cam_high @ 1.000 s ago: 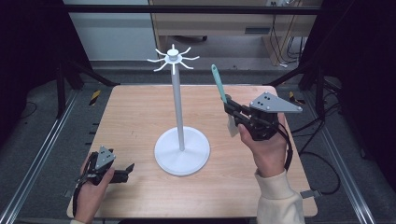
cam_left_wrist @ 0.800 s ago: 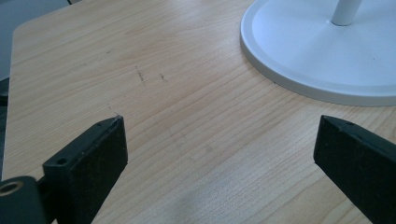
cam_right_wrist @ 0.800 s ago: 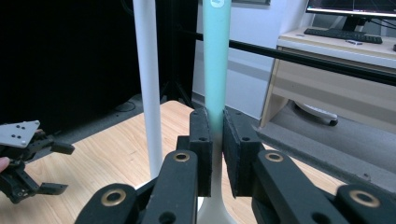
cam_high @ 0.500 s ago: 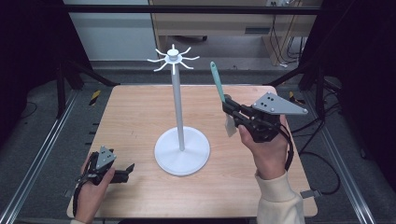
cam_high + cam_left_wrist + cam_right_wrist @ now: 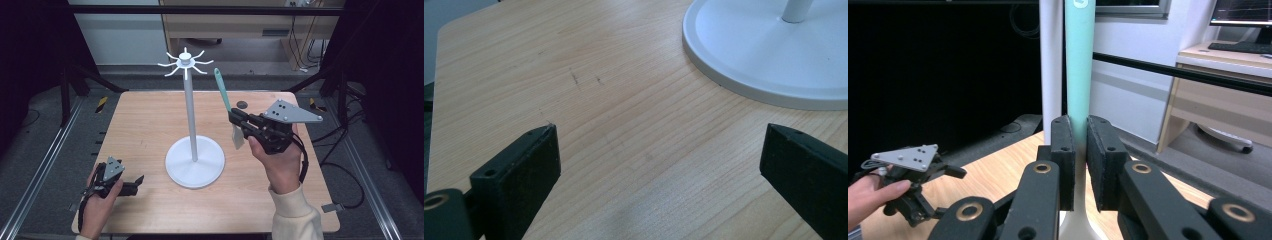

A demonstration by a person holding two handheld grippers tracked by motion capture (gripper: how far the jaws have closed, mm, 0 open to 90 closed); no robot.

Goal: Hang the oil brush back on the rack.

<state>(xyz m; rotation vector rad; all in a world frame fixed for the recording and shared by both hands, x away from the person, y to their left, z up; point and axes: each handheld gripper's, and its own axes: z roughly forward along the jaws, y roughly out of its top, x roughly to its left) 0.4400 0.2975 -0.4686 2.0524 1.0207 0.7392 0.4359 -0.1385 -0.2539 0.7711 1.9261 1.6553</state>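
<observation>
The right gripper (image 5: 239,121) has its fingers clamped on an upright spatula (image 5: 226,102), handle tip just right of the hook stand (image 5: 185,63); the left gripper (image 5: 131,184) rests open, well apart.

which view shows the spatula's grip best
The right gripper view: the right gripper has its jaws shut on the green handle of the spatula, seen close up. The high view shows the whole spatula held upright beside the stand, but small. The left gripper view shows table and stand base.

Even overhead light, dark surroundings, soft focus, faint shadows.
</observation>
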